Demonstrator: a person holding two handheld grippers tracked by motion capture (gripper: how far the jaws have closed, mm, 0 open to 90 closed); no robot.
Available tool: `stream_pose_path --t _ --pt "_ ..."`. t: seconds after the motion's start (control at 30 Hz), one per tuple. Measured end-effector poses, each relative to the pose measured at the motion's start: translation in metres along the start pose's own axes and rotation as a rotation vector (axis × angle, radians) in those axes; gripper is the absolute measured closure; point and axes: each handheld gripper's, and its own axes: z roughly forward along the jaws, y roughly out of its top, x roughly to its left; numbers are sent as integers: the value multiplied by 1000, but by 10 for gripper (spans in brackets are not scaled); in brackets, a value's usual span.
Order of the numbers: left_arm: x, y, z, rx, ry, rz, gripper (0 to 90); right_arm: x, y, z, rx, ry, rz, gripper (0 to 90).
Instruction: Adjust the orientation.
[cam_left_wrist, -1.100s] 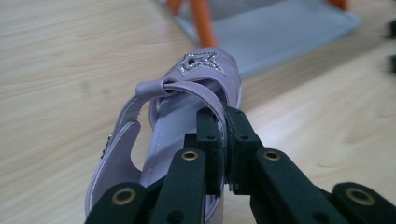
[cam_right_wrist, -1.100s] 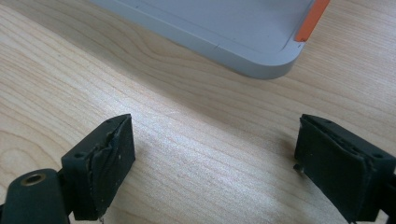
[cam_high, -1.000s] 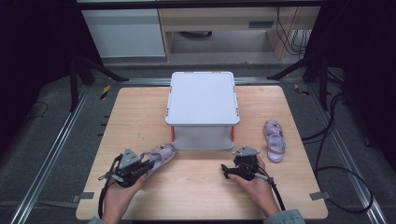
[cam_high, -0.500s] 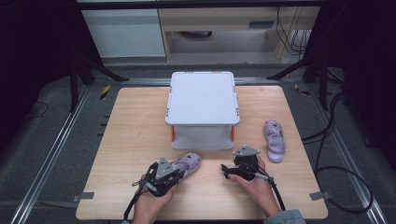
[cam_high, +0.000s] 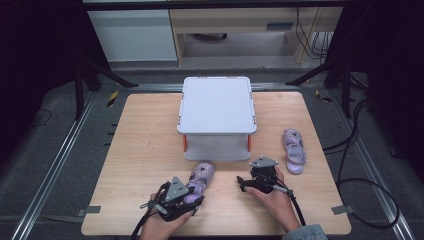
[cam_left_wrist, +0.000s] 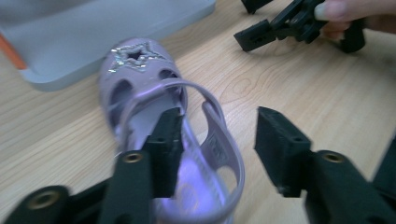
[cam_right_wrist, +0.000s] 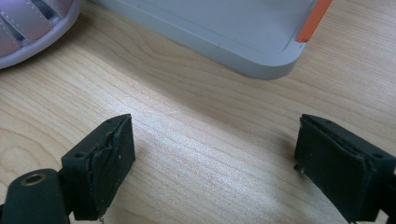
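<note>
Over sandal (cam_left_wrist: 159, 126): left gripper (cam_left_wrist: 217, 149) low (fingers parted).

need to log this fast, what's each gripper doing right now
left gripper: jaws just opened, pads off the lilac plastic star sandal lying between them.
right gripper: open, nothing held, above the wooden table.

Wooden table (cam_high: 140, 150); grey box (cam_high: 216, 107); two lilac sandals (cam_high: 200, 179) (cam_high: 294, 150)
</note>
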Motion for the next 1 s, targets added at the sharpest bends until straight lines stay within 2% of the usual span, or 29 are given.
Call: stream_pose_path --t 0.03,0.1,0.23,0.33,0.4,0.53,0.63,0.73,0.8,0.9,0.97,1.0 --pt "5 1 -8 -13 13 -2 544 0 0 0 -1 0 -1 123" --pt "11 2 -14 -20 37 4 571 0 0 0 0 1 1 123" --pt "26 3 -9 -11 79 0 577 0 0 0 0 0 0 123" --pt "33 0 1 15 75 -5 575 0 0 0 0 1 0 123" --pt "34 -2 7 34 52 -17 568 0 0 0 0 1 0 123" --pt "33 -6 16 64 63 8 589 0 0 0 0 1 1 123" --pt "34 -7 24 96 54 13 654 0 0 0 0 1 0 123" --pt "36 -6 25 91 69 -2 750 0 0 -1 -1 1 4 133" --pt "37 -5 23 77 99 0 776 0 0 -2 5 5 1 182" --pt "36 -1 18 52 112 -22 787 -1 2 -8 14 15 -5 258" --pt "35 3 15 35 113 -31 790 -2 4 -15 -12 22 11 322" --pt "35 5 14 32 113 -33 791 -2 7 -21 -30 22 0 355"
